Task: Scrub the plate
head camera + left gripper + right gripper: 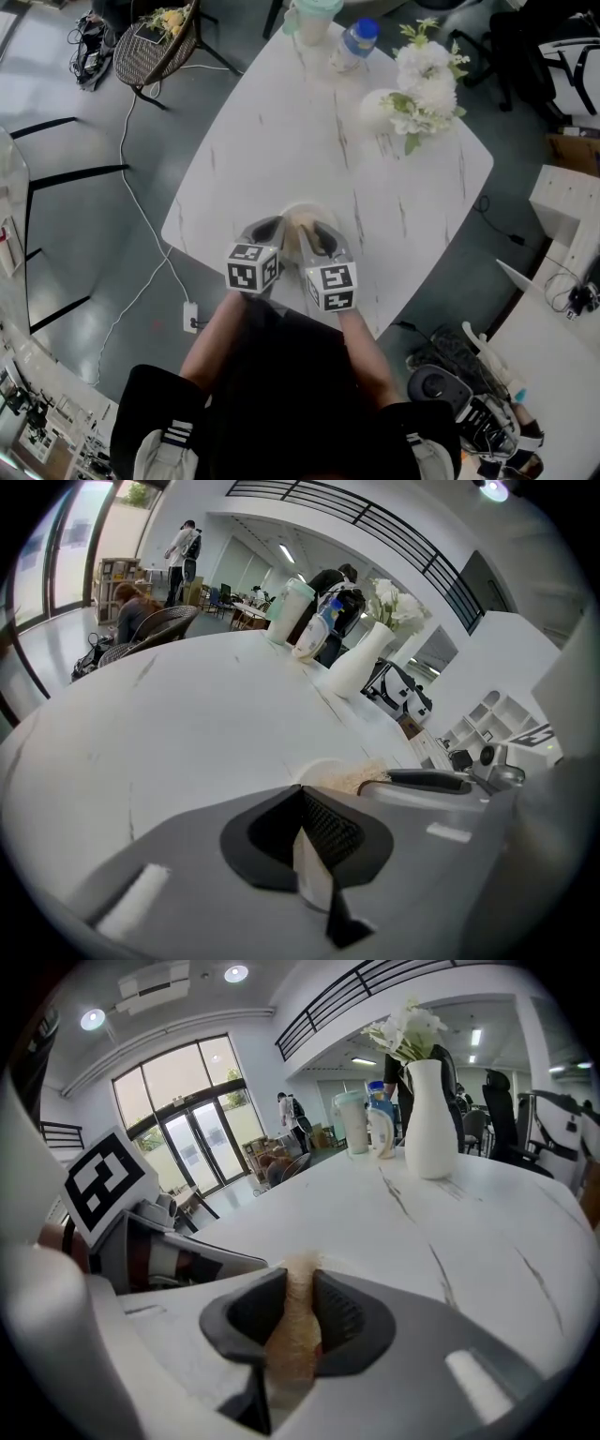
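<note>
Plate (298, 212) sits near the table's (281, 131) near edge right in front of you, your left gripper (271, 228) clamped tight on its rim, while your right gripper (319, 236) squeezes a tan sponge (292, 1330) resting against the plate.

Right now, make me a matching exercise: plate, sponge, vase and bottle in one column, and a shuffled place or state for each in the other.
Column one
1. plate
2. sponge
3. vase
4. bottle

Column two
A. has a blue cap
B. clamped in the right gripper
C. holds white flowers
D. rim clamped in the left gripper

Pairs: 1-D, 2-B, 3-C, 4-A
</note>
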Demonstrator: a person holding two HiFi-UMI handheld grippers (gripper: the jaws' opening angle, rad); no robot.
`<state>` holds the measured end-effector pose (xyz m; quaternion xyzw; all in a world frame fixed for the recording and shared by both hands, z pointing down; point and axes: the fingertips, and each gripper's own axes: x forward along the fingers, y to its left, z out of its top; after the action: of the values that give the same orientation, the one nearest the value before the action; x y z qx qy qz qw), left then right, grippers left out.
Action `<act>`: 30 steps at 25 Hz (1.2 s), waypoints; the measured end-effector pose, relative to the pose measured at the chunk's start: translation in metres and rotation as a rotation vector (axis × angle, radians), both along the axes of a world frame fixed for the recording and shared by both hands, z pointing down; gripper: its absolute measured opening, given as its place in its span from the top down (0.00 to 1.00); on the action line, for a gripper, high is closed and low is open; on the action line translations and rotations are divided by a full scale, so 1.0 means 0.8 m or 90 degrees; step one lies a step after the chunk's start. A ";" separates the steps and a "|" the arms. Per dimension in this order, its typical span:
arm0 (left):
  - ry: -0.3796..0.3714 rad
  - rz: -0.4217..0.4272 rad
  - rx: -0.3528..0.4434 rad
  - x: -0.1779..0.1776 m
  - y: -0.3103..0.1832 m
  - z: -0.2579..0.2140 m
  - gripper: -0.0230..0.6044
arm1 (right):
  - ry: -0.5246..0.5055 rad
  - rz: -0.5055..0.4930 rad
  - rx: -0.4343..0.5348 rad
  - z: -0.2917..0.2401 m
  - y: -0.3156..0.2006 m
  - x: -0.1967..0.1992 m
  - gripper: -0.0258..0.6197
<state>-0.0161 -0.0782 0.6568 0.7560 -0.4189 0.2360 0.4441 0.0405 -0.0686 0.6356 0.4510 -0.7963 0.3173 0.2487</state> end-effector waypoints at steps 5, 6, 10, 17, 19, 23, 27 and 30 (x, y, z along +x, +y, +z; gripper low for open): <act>-0.014 0.004 0.004 0.000 0.001 0.000 0.95 | 0.010 0.012 -0.002 -0.001 0.002 0.015 0.82; -0.016 0.004 0.005 0.000 0.001 0.000 0.95 | 0.012 0.016 -0.002 0.000 0.002 0.020 0.82; -0.015 0.002 0.006 0.000 0.001 0.001 0.95 | 0.023 0.034 -0.005 0.002 0.005 0.041 0.82; -0.012 0.002 0.004 0.000 0.001 0.000 0.95 | 0.036 0.052 -0.008 0.002 0.010 0.062 0.82; -0.013 0.001 0.004 0.000 0.001 0.000 0.95 | 0.038 0.056 -0.006 0.001 0.010 0.066 0.82; -0.012 -0.002 0.005 -0.002 0.000 0.000 0.95 | 0.046 0.062 -0.002 -0.001 0.011 0.075 0.82; -0.010 -0.008 0.007 -0.004 0.000 0.000 0.95 | 0.051 0.067 -0.001 -0.002 0.012 0.081 0.82; -0.007 -0.008 0.007 -0.003 -0.001 -0.001 0.95 | 0.052 0.065 0.002 -0.006 0.012 0.080 0.82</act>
<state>-0.0186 -0.0791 0.6562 0.7545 -0.4275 0.2352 0.4389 0.1045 -0.0593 0.6311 0.5042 -0.7618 0.3094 0.2639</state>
